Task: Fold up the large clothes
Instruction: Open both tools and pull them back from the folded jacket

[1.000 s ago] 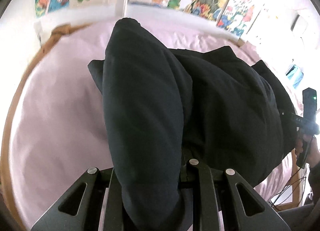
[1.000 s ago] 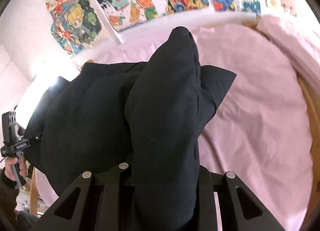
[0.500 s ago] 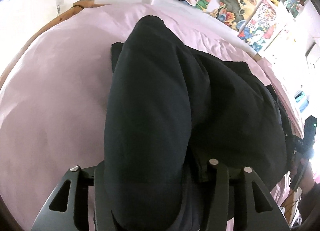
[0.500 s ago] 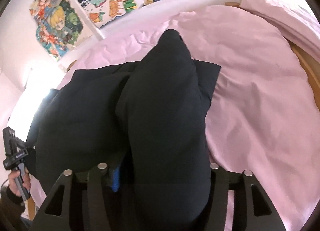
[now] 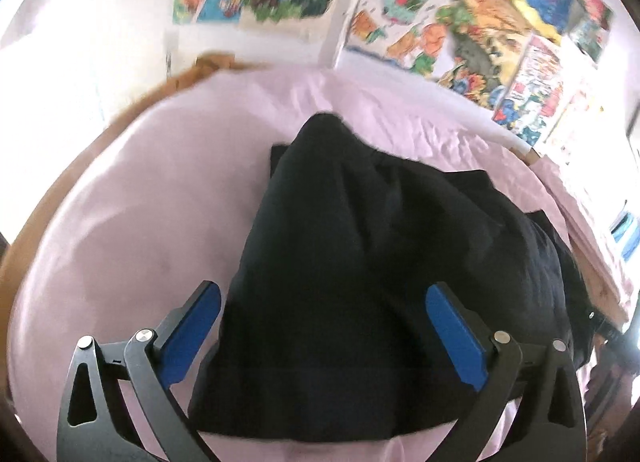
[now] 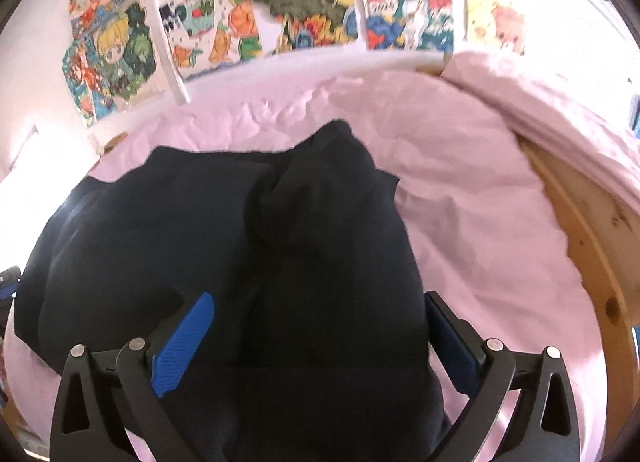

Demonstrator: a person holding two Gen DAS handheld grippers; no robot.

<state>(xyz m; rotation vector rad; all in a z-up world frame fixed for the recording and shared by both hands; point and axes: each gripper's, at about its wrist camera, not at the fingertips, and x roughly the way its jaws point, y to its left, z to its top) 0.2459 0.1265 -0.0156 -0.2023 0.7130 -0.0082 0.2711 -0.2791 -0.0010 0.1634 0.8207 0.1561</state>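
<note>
Dark garment (image 5: pixel 360 282) lies on pink bed sheet (image 5: pixel 120 222), centre of both views, one layer doubled over body; fold judged laid, edges uneven. Left tongs (image 5: pixel 324 326) and right tongs (image 6: pixel 316 338) spread wide, jaws have just been opening; cloth between blue pads, not pinched. Remaining, by judgement: further folds, smoothing. Posters (image 6: pixel 280 14) across upper frame.

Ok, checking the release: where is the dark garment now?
In both wrist views the dark garment lies on the pink bed sheet, bunched between each gripper's open blue pads, below the poster wall.
</note>
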